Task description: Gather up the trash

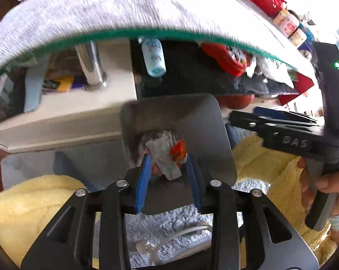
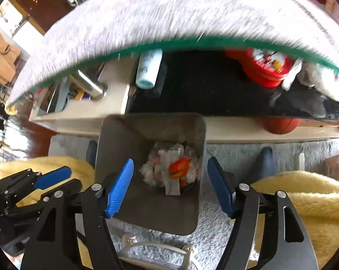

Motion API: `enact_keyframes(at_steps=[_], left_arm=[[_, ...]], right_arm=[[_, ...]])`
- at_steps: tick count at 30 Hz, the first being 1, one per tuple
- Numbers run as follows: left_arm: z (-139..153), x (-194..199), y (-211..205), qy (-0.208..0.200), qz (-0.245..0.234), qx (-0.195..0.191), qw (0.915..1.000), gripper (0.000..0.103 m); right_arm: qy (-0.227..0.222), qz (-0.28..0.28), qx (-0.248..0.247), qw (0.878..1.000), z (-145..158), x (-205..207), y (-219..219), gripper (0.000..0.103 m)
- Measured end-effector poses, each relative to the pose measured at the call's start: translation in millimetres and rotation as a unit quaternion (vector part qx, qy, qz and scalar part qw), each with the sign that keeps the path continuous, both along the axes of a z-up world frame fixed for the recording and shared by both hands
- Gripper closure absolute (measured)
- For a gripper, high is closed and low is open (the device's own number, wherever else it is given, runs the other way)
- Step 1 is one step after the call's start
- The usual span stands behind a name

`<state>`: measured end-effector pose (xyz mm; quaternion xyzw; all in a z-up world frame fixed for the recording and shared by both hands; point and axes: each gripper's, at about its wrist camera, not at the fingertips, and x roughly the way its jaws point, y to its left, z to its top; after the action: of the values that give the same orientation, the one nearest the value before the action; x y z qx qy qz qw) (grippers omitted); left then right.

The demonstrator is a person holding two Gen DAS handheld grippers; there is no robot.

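- Plainly, the relation that matters is vertical: the trash wad [image 1: 160, 148] [image 2: 162, 157] lies straight below both tongs, at the bottom of the grey bin [image 1: 223, 135] [image 2: 101, 157], which stands on the shaggy rug [image 2: 225, 157] just in front of the glass desk [image 1: 146, 32]
- The left tongs [image 1: 168, 157] hang over the bin's mouth with their blue pads apart; the wad shows in the gap between them but rests on the bin floor, so they are released and carry nothing
- The right tongs [image 2: 170, 168] are spread wide and empty, also aimed down into the bin; seen from the left wrist they [image 1: 270, 123] sit just beside the bin's rim, held in a hand [image 1: 322, 184]
- Neither hand looks clearly nearer the wad; the left pads frame it more tightly
- The wad is a loose crumple of white and grey paper with a bright orange wrapper [image 2: 180, 168] on one side; a pale flat strip [image 2: 172, 186] sticks out, its long axis running roughly in line with the pads
- Judged from this, the drop is done, and the coming move is a straight lift clear of the bin walls
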<state>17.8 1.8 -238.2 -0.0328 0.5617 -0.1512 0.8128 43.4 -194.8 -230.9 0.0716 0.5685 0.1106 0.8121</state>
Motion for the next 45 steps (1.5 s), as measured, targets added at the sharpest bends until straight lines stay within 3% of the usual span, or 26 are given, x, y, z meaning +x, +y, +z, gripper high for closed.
enact_keyframes(at_steps=[2, 3, 5, 10, 17, 21, 25, 31, 45], left_arm=[[20, 0, 6, -0.028, 0.007, 0.005, 0.9996, 0.051], [34, -1, 10, -0.049, 0.010, 0.006, 0.9987, 0.046], [60, -2, 15, -0.085, 0.016, 0.005, 0.9963, 0.024], [127, -5, 22, -0.176, 0.037, 0.020, 0.9835, 0.008], [206, -21, 30, -0.294, 0.072, 0.019, 0.9529, 0.008], [236, -29, 38, -0.334, 0.091, 0.001, 0.9380, 0.008], [260, -37, 37, -0.375, 0.094, 0.013, 0.9221, 0.008], [277, -32, 36, -0.370, 0.096, -0.011, 0.9242, 0.008], [299, -40, 36, -0.399, 0.143, 0.017, 0.9056, 0.008]], right_arm=[[-0.025, -0.011, 0.005, 1.000, 18, -2, -10, 0.007], [-0.037, -0.015, 0.005, 0.999, 27, -3, -14, 0.002], [-0.071, -0.024, -0.001, 0.997, 52, -6, -22, 0.003], [-0.163, -0.047, 0.000, 0.985, 115, -15, -39, 0.003], [-0.295, -0.079, -0.020, 0.952, 208, -38, -53, 0.003], [-0.337, -0.095, -0.025, 0.936, 239, -47, -60, 0.003], [-0.373, -0.098, -0.049, 0.921, 262, -52, -59, 0.003], [-0.384, -0.095, -0.039, 0.917, 277, -51, -55, 0.003], [-0.401, -0.097, -0.048, 0.910, 292, -71, -35, 0.003]])
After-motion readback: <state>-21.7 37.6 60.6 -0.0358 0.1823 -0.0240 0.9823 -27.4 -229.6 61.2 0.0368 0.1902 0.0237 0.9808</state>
